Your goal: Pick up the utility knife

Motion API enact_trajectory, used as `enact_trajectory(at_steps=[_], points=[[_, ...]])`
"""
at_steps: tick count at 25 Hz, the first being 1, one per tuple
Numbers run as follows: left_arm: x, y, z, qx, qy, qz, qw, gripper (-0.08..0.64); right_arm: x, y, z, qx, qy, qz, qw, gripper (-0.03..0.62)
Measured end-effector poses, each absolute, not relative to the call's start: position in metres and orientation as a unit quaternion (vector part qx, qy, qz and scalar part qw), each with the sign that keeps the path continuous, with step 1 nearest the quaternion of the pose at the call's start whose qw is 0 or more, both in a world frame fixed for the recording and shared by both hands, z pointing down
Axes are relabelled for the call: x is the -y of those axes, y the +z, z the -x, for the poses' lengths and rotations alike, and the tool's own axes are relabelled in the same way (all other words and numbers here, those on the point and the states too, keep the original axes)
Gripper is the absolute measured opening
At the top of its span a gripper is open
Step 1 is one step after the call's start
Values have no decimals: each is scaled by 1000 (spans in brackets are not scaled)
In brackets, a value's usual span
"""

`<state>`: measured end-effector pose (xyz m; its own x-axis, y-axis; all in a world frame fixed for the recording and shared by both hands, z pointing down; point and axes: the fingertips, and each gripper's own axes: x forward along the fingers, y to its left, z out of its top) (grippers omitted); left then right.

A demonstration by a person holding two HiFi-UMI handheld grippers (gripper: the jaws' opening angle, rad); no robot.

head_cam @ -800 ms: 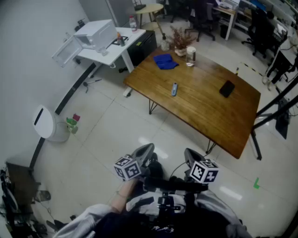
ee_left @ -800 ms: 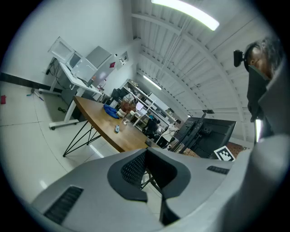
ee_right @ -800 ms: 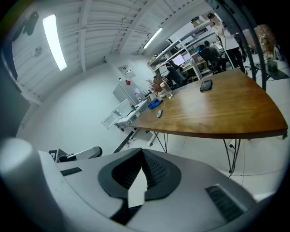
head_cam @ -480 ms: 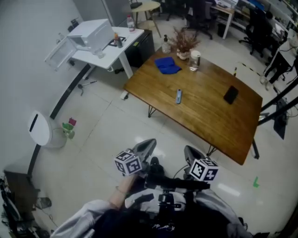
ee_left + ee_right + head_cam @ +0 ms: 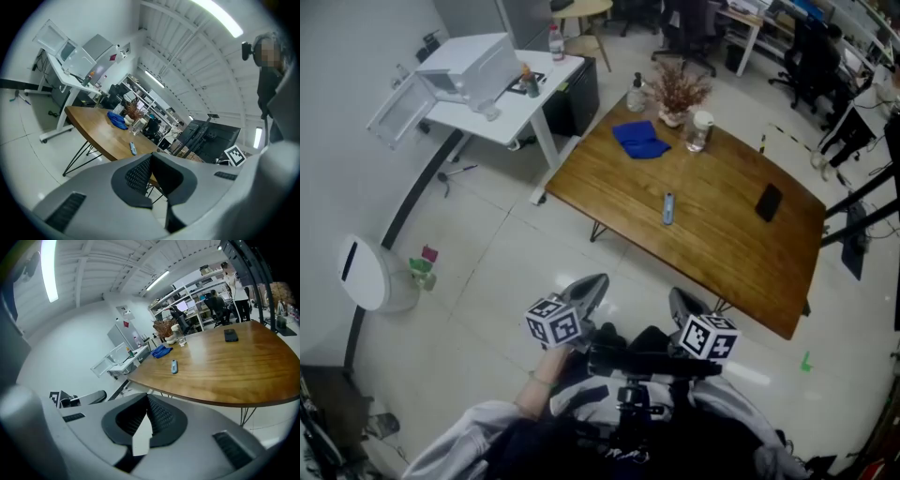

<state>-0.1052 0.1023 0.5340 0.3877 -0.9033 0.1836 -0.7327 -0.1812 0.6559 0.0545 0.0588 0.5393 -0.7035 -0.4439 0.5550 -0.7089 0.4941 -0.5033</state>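
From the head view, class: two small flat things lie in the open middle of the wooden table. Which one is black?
The phone, the right-hand one of the pair. The utility knife, lying apart to its left, is pale blue-grey.

Ahead of you stands a wooden table (image 5: pixel 712 253) on thin dark legs. On it the knife (image 5: pixel 667 208) lies near the middle. A blue cloth (image 5: pixel 640 139), a bottle (image 5: pixel 636 94), a plant (image 5: pixel 677 92) and a glass (image 5: pixel 700 132) cluster at the far corner. A dark phone (image 5: pixel 769 202) lies to your right, well apart from the knife.
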Motion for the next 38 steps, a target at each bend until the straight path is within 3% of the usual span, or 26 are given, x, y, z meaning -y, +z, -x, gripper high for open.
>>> enact_trajectory(at_steps=[16,25,31,38], points=[[-8,543,136,581,-145,-720,351,5,68,569,-25,852,348,-309,241,14],[55,537,121,585,-85,-732,338,5,144,609,4,853,320,-285,299,142],[91,536,129,587,-68,-735,334,5,181,644,26,845,273,-299,349,178],[122,540,127,569,-61,-744,345,5,191,677,46,809,304,-331,380,196]])
